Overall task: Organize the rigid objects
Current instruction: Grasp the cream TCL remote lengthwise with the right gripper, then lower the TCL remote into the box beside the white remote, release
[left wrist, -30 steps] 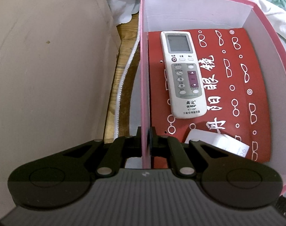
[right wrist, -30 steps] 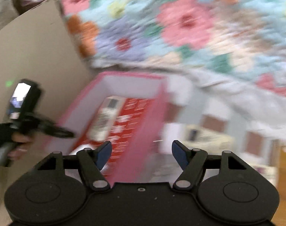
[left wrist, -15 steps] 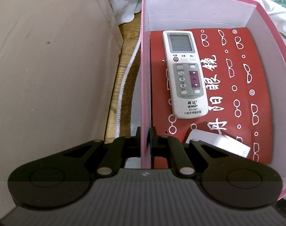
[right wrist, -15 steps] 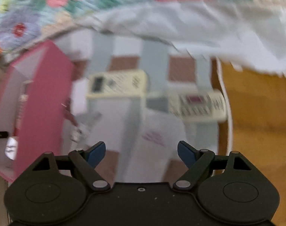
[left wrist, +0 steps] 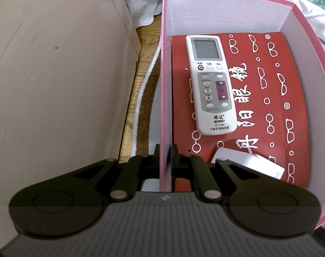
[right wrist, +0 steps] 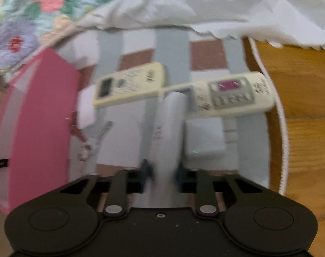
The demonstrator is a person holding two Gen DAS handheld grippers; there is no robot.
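Note:
In the left wrist view, my left gripper (left wrist: 165, 160) is shut on the left wall of a pink box (left wrist: 165, 85). Inside the box, a white remote (left wrist: 211, 85) and a small white block (left wrist: 248, 165) lie on a red printed case (left wrist: 269, 107). In the blurred right wrist view, the jaws of my right gripper (right wrist: 162, 171) are closing, with a pale grey-white tube (right wrist: 169, 124) between them and the blue pads against its sides. Beyond the tube lie two cream remotes (right wrist: 130, 83) (right wrist: 231, 92) on a checked cloth (right wrist: 207, 57).
A beige cardboard wall (left wrist: 55, 85) stands close to the left of the pink box (right wrist: 40, 117). A small metal tool with a red handle (right wrist: 91, 141) and a white block (right wrist: 205, 137) lie on the cloth. Floral and white bedding (right wrist: 205, 4) lies behind, with wooden floor (right wrist: 301, 96) to the right.
My right gripper swung from the pink box over to the cloth, came down and its jaws closed around the pale tube. The left gripper kept its hold on the box wall.

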